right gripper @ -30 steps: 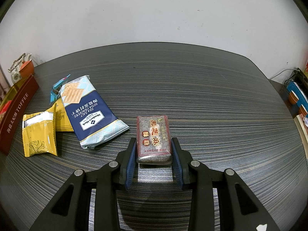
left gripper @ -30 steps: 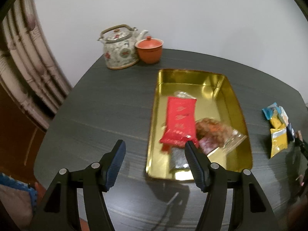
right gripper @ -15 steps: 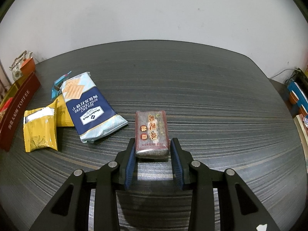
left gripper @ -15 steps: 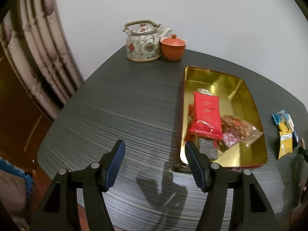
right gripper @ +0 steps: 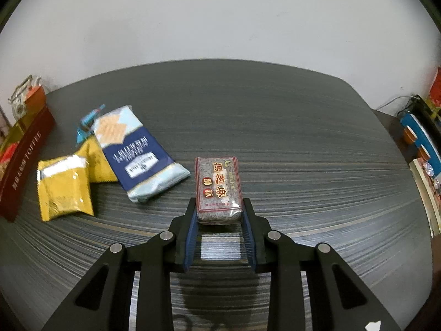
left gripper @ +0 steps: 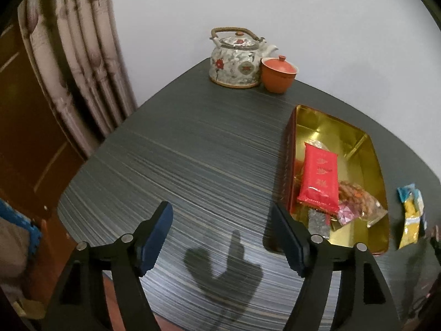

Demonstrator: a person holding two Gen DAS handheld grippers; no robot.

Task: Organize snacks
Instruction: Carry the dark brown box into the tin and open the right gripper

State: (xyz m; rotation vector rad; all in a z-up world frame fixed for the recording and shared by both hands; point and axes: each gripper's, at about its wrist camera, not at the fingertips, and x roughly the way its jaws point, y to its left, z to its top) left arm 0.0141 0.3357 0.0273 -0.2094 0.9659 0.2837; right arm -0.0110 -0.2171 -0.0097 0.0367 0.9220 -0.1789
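The right gripper [right gripper: 219,215] now clamps and lifts the sesame bar [right gripper: 219,190] toward the tin [left gripper: 377,165]; the left gripper [left gripper: 223,231], open, has swung left.

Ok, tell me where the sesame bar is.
In the right wrist view, the sesame bar sits clamped in the right gripper, just right of the cracker pack.

Both tools were matte black plastic frames with triangular cut-outs and round silver pivot screws. The left tongs [left gripper: 222,237] carried dark blue, finely ribbed pads [left gripper: 157,231] on slim angled fingers. The right tongs [right gripper: 219,215] wore matching blue ribbed pads [right gripper: 190,237], with a small white fleck near the frame's lower right edge.
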